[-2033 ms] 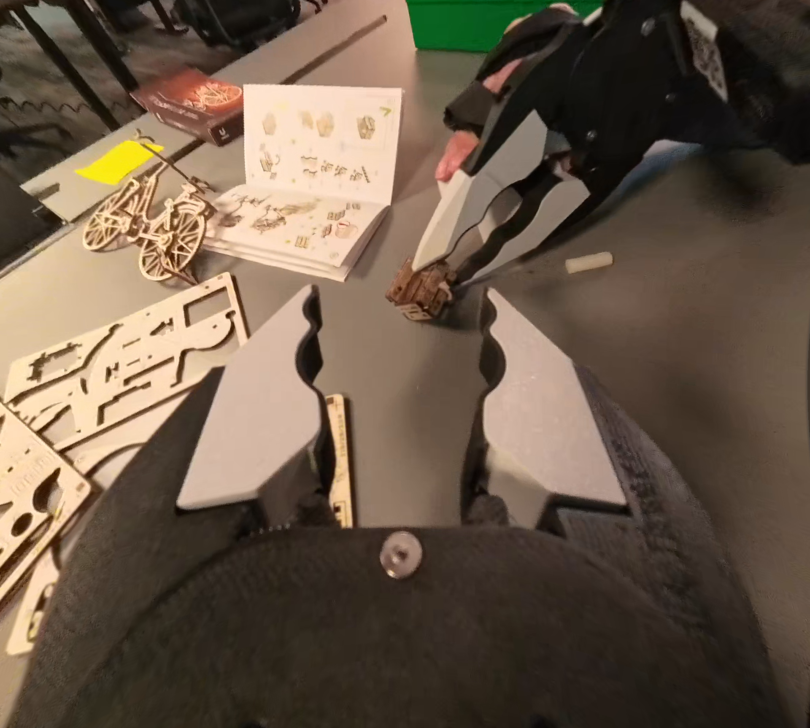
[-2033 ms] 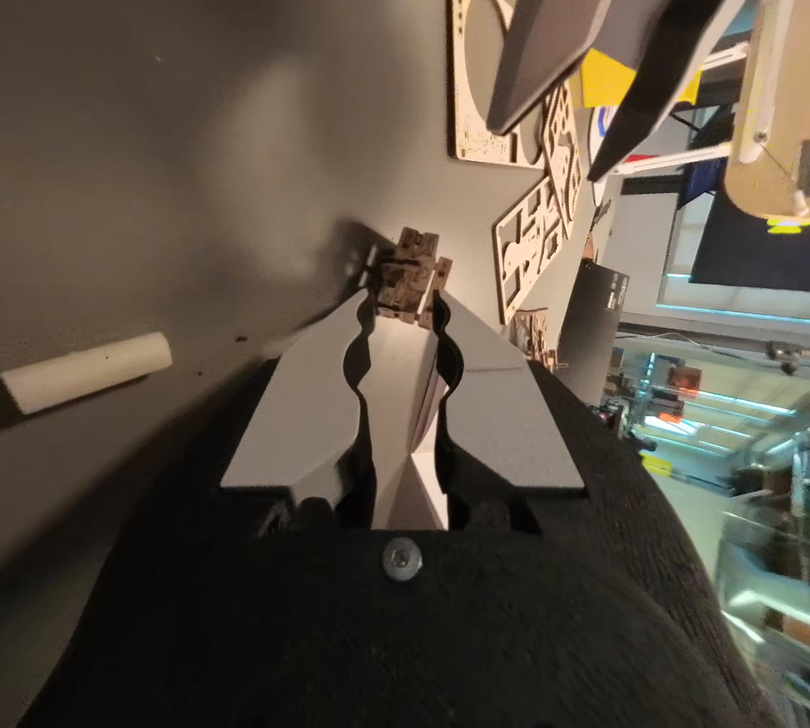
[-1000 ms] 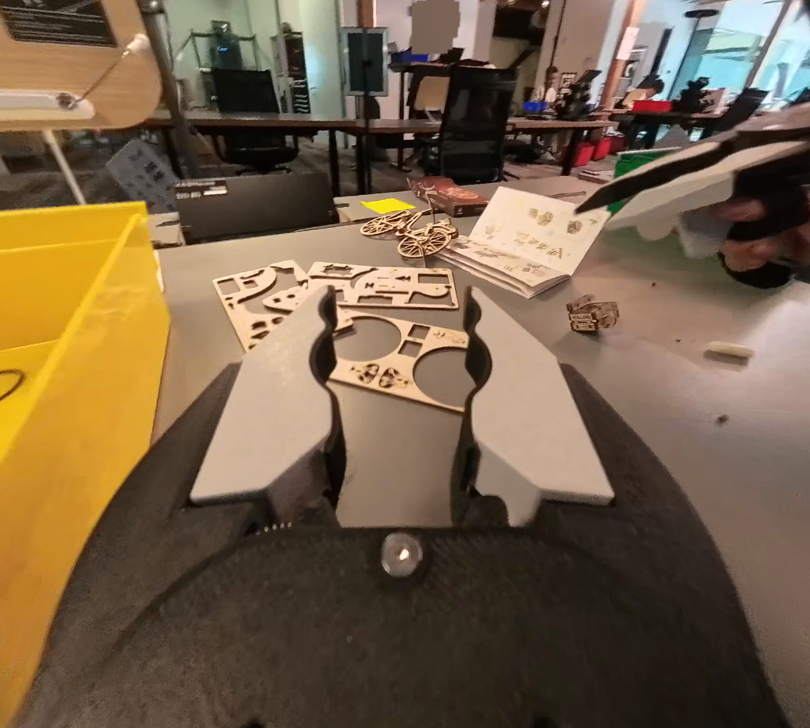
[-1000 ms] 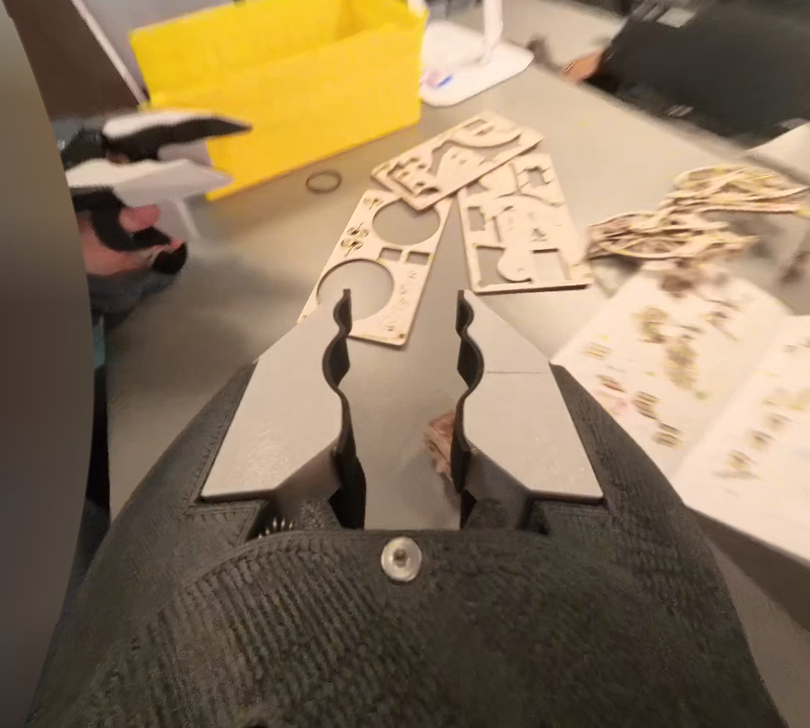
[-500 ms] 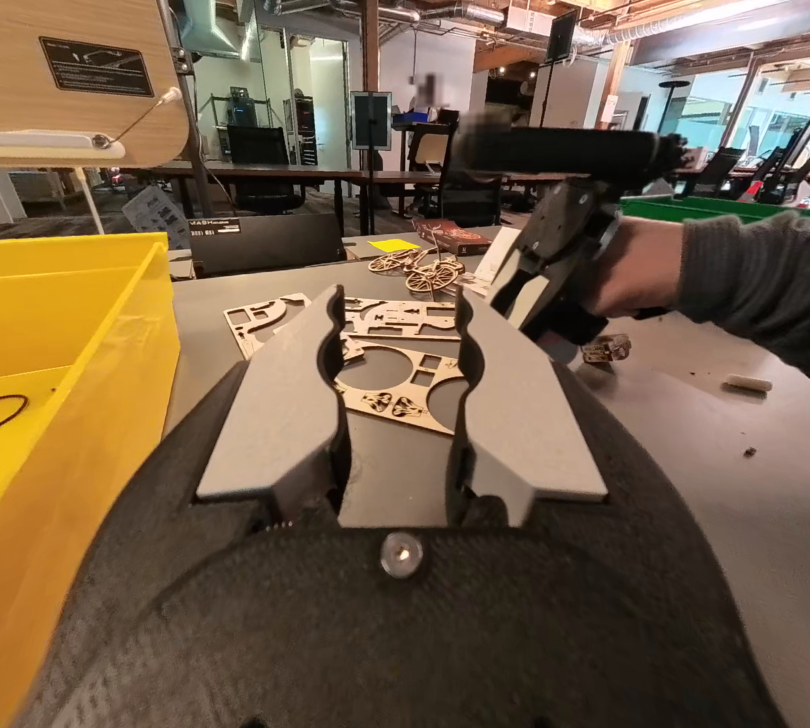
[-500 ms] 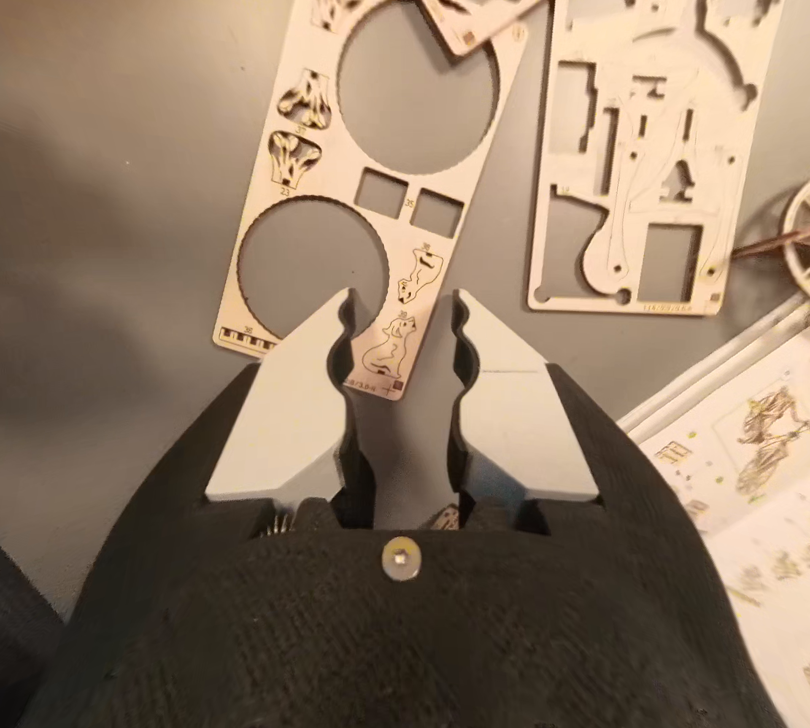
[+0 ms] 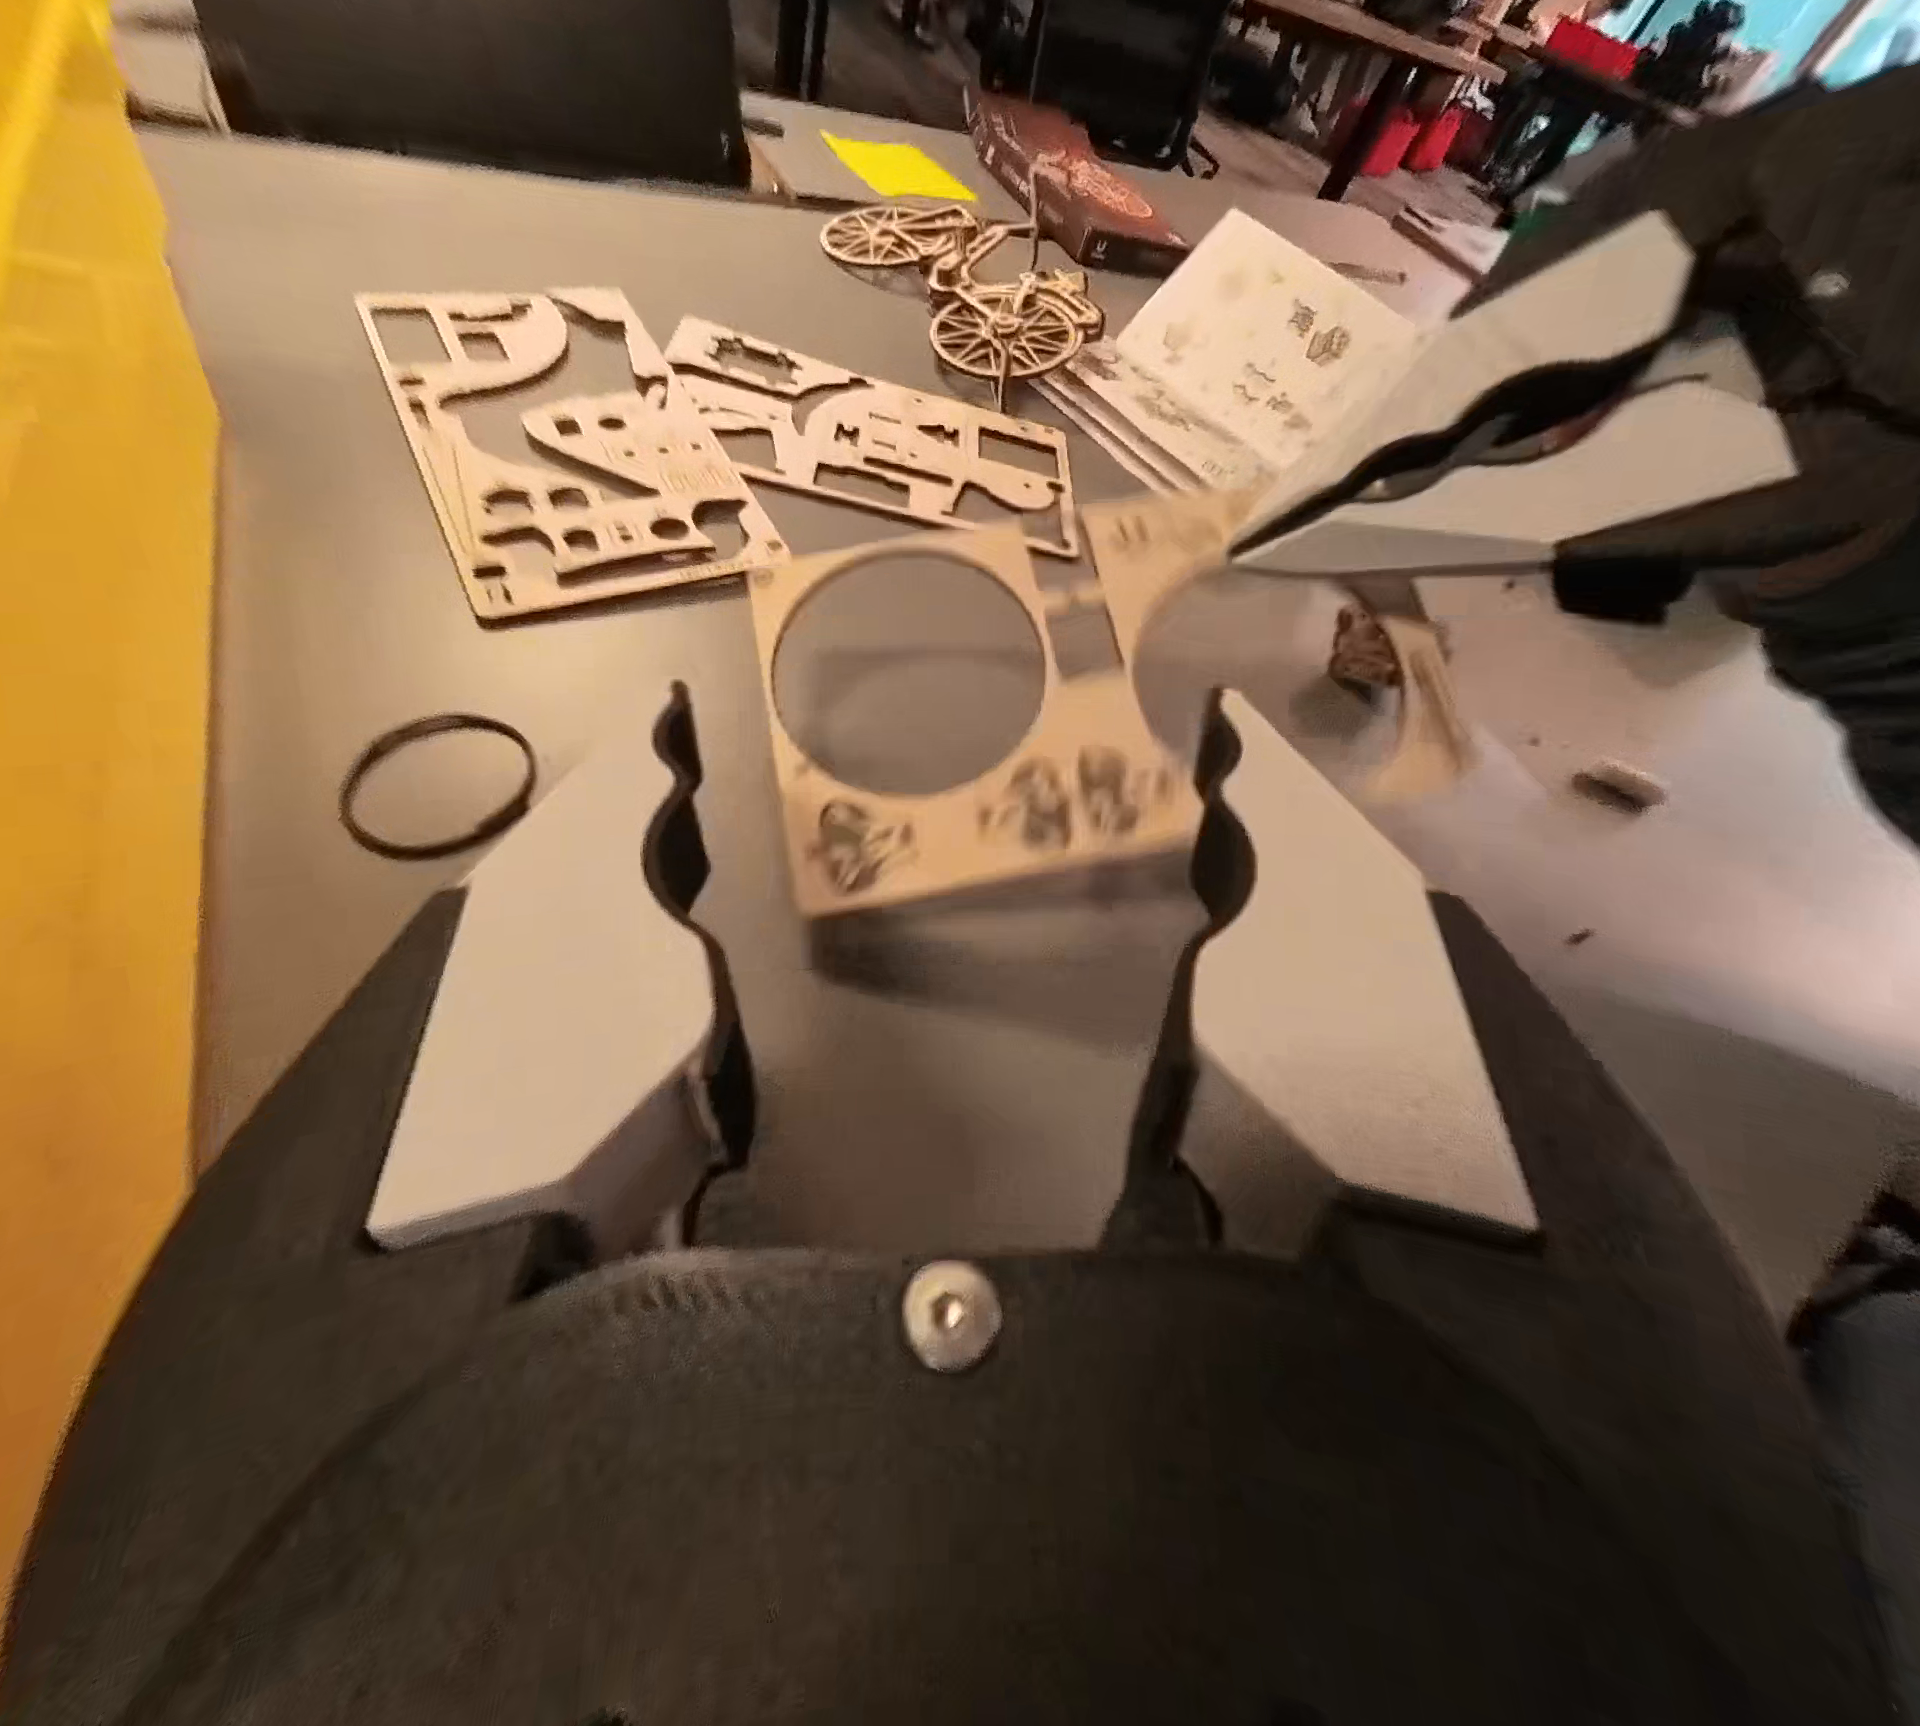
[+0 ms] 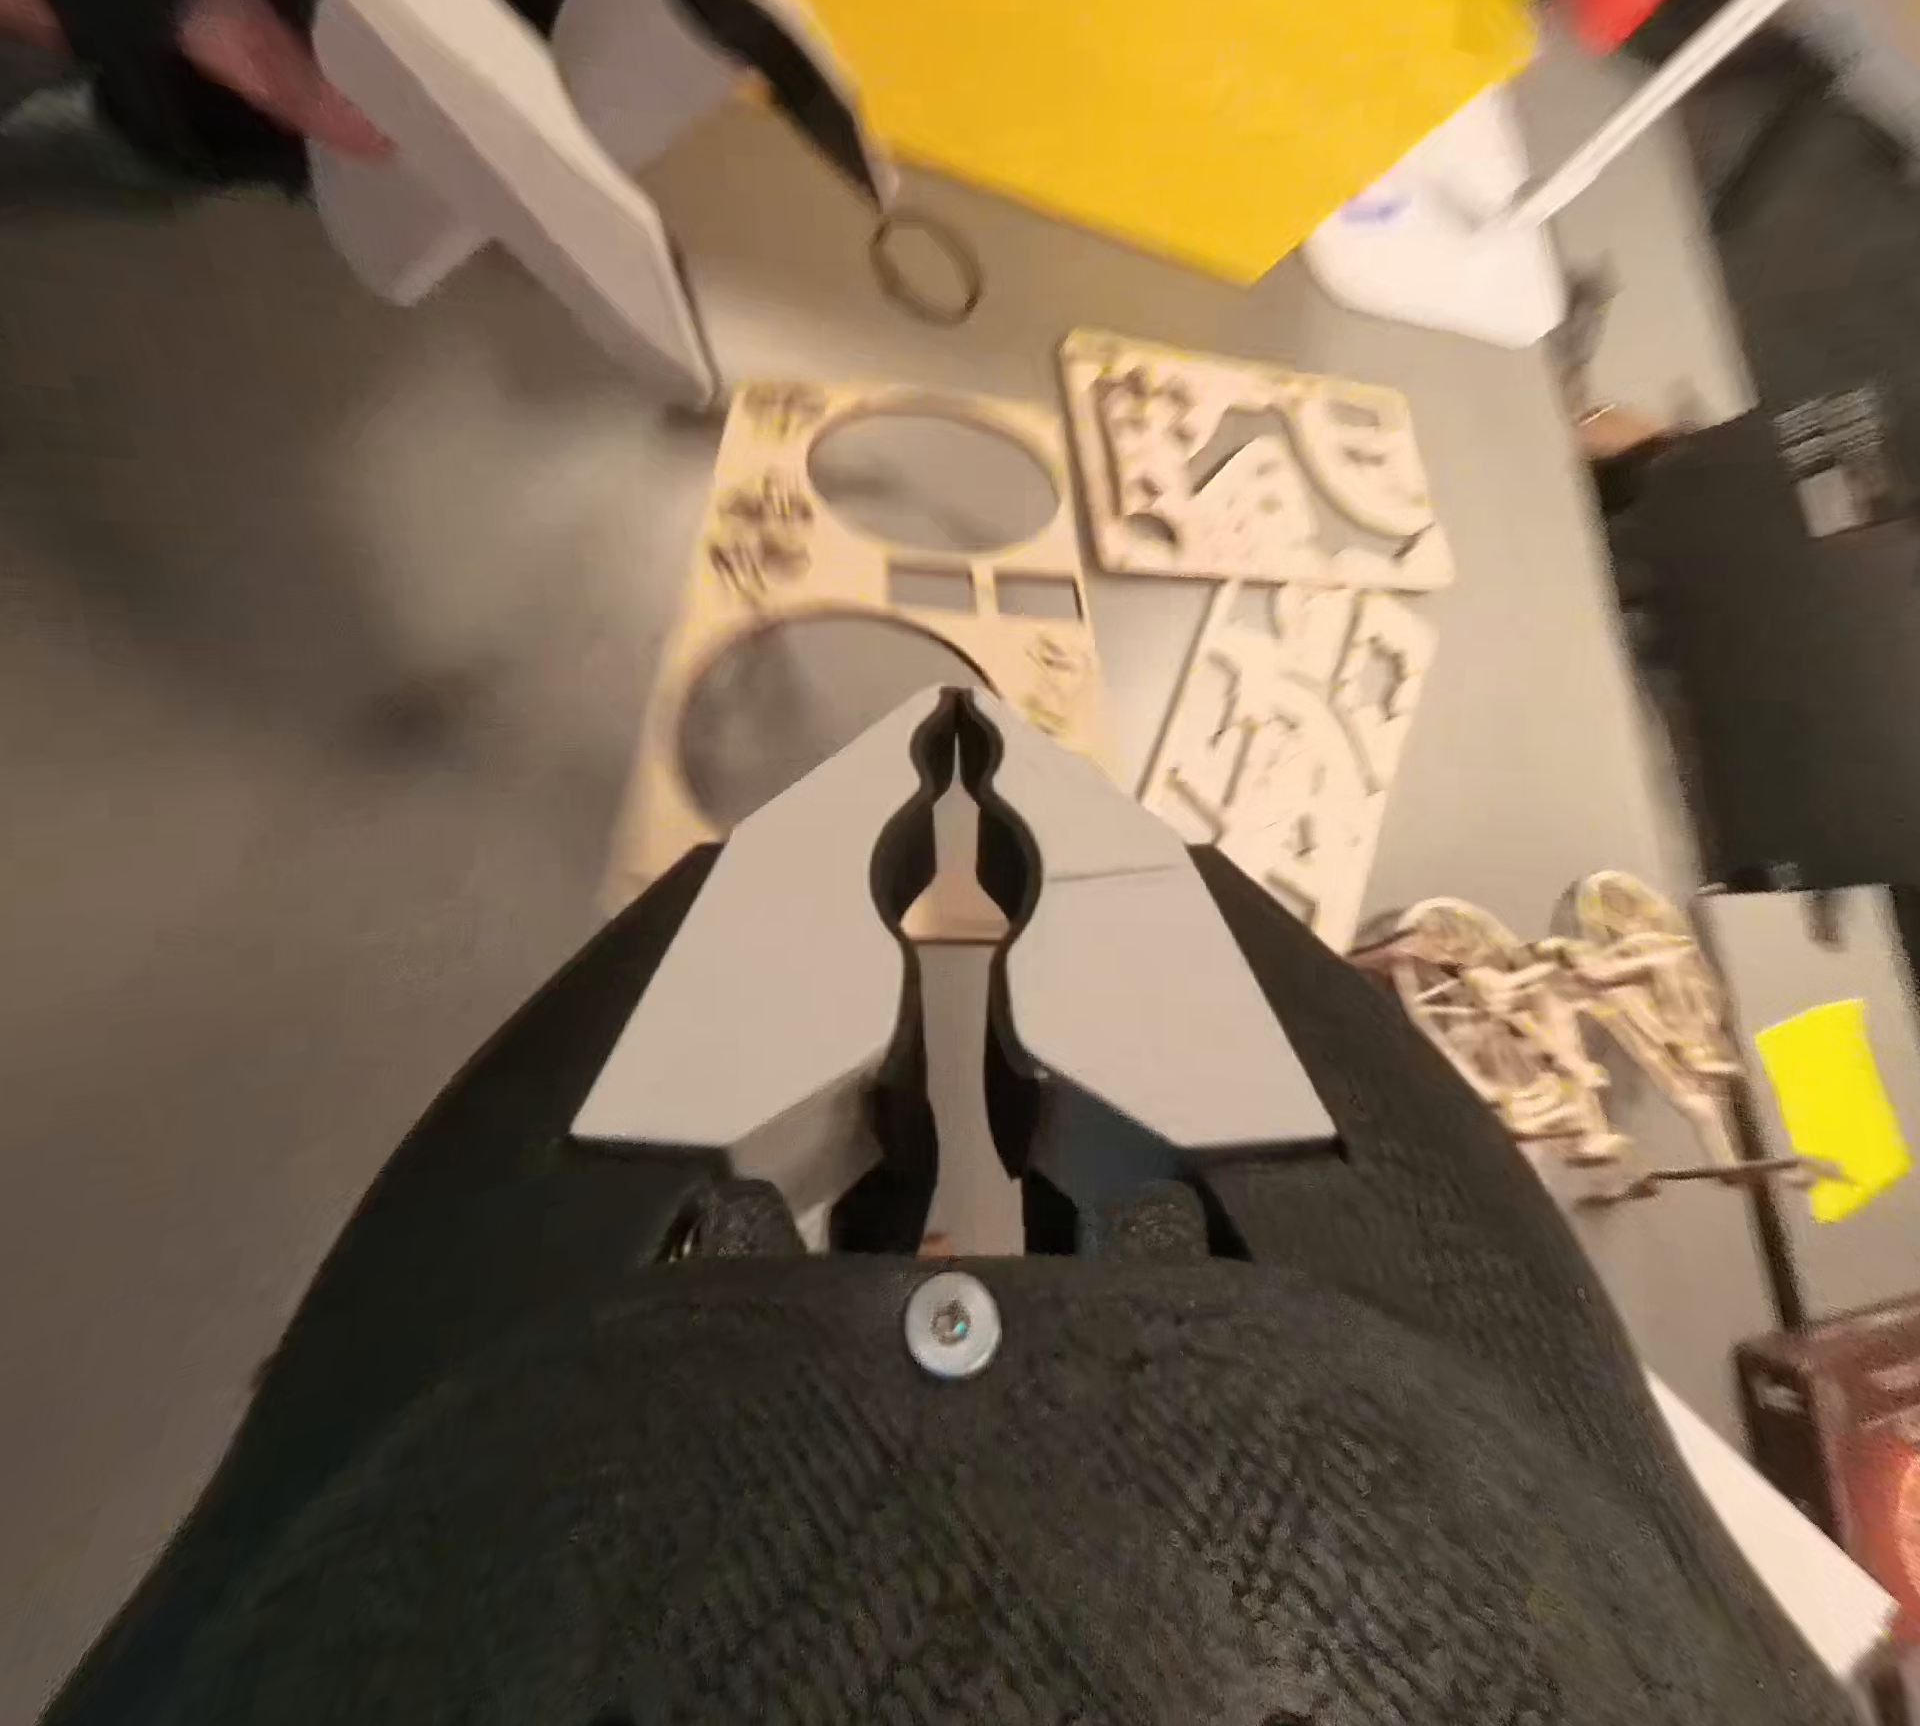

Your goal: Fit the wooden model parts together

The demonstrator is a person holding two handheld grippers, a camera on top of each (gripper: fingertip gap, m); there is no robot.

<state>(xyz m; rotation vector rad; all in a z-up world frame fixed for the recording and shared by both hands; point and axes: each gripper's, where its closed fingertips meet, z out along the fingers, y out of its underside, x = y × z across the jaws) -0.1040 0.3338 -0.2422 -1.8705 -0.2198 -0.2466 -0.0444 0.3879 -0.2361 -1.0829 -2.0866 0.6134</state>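
Observation:
A wooden parts sheet with two round holes hangs tilted above the grey table, its shadow beneath it. My right gripper is shut on the sheet's right end. In the right wrist view the shut gripper pinches the sheet at the rim of its nearer hole. My left gripper is open and empty, just in front of the sheet's near edge; it also shows in the right wrist view. A small brown wooden assembly lies on the table under the right gripper.
Two more cut-out sheets lie behind. A wooden bicycle model, an open booklet, a brown box and a yellow note sit farther back. A black ring lies beside a yellow bin at left.
My right gripper has shut on the round-hole sheet and raised its end off the table. My left gripper has opened wider and tipped down toward the sheet.

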